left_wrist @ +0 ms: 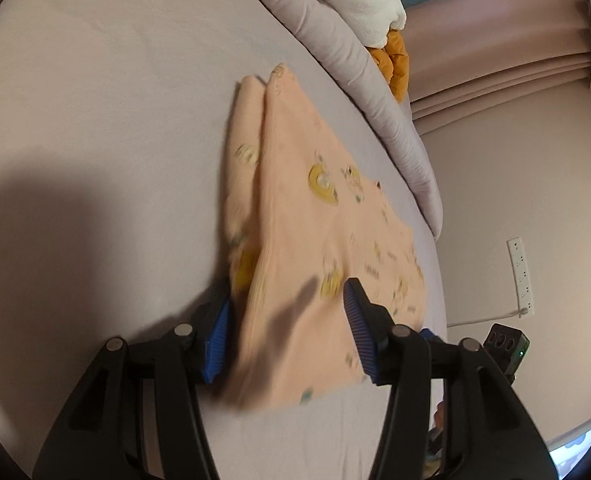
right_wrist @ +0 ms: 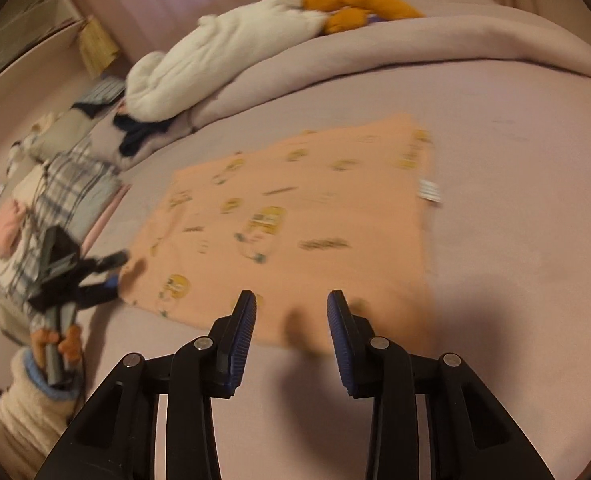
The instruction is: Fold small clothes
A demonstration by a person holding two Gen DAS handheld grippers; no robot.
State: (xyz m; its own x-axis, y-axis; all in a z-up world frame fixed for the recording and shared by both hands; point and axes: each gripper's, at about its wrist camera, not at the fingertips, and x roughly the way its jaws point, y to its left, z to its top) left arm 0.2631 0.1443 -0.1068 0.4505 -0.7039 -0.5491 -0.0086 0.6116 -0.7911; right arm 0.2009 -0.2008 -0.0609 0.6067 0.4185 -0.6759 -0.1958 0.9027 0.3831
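Right hand-held gripper: jaws apart, empty, at near edge of peach garment. Garment flat on bed; bare sheet open right. Left hand-held gripper: jaws apart astride garment's corner, pads clear. Rolled duvet bounds far edge.

My pale lilac bed sheet is carrying a folded peach printed garment, lying flat. A rolled lilac duvet is lying along the far edge, beside stacked plaid clothes.
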